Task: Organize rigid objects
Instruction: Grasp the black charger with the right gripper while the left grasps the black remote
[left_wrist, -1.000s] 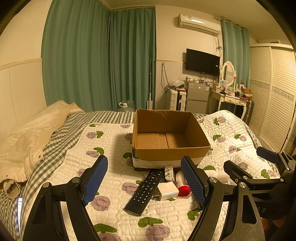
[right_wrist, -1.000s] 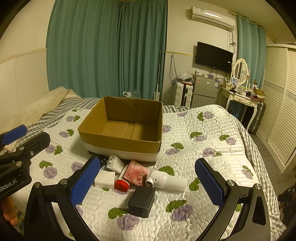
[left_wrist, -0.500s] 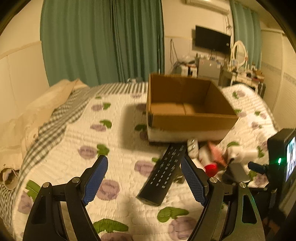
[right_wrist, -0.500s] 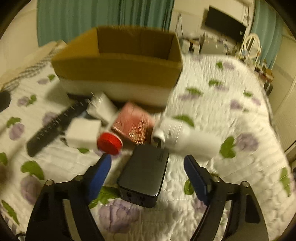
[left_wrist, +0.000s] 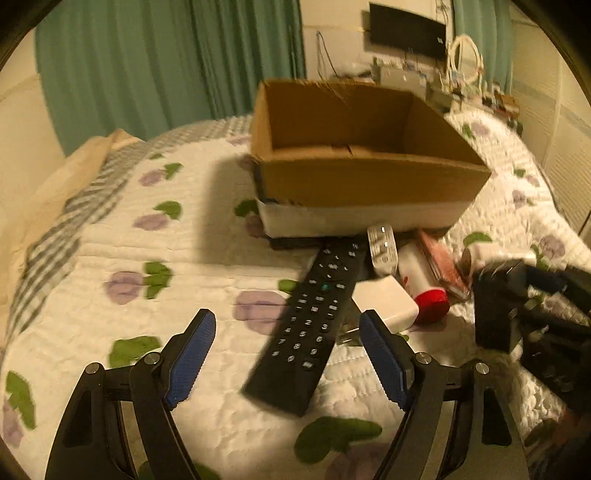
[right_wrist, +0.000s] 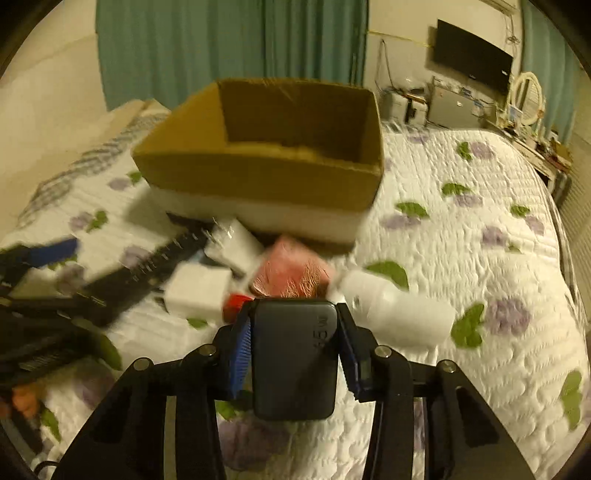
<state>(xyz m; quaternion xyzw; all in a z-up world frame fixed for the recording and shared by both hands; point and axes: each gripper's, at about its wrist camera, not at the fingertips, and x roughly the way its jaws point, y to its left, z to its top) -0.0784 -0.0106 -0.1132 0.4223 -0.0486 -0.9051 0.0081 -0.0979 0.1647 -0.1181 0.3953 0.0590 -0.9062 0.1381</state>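
An open cardboard box (left_wrist: 369, 181) (right_wrist: 258, 177) stands on the bed. In front of it lie a black remote (left_wrist: 310, 317) (right_wrist: 129, 280), a white charger (left_wrist: 384, 302) (right_wrist: 199, 291), a white plug (left_wrist: 382, 243), a red-capped white tube (left_wrist: 424, 280), a pink packet (left_wrist: 441, 264) (right_wrist: 295, 273) and a white bottle (right_wrist: 395, 306). My left gripper (left_wrist: 286, 358) is open, its jaws on either side of the remote's near end. My right gripper (right_wrist: 293, 345) is shut on a black power adapter (right_wrist: 295, 354), also seen at the right of the left wrist view (left_wrist: 495, 306).
The bed has a white quilt (right_wrist: 461, 240) with purple flowers and a checked sheet (left_wrist: 55, 229) at the left. Green curtains (left_wrist: 166, 62), a TV (right_wrist: 472, 70), a dresser and a wardrobe stand beyond the bed.
My right gripper has closed on the black adapter and lifted it. My left gripper has moved forward and down toward the remote, still open.
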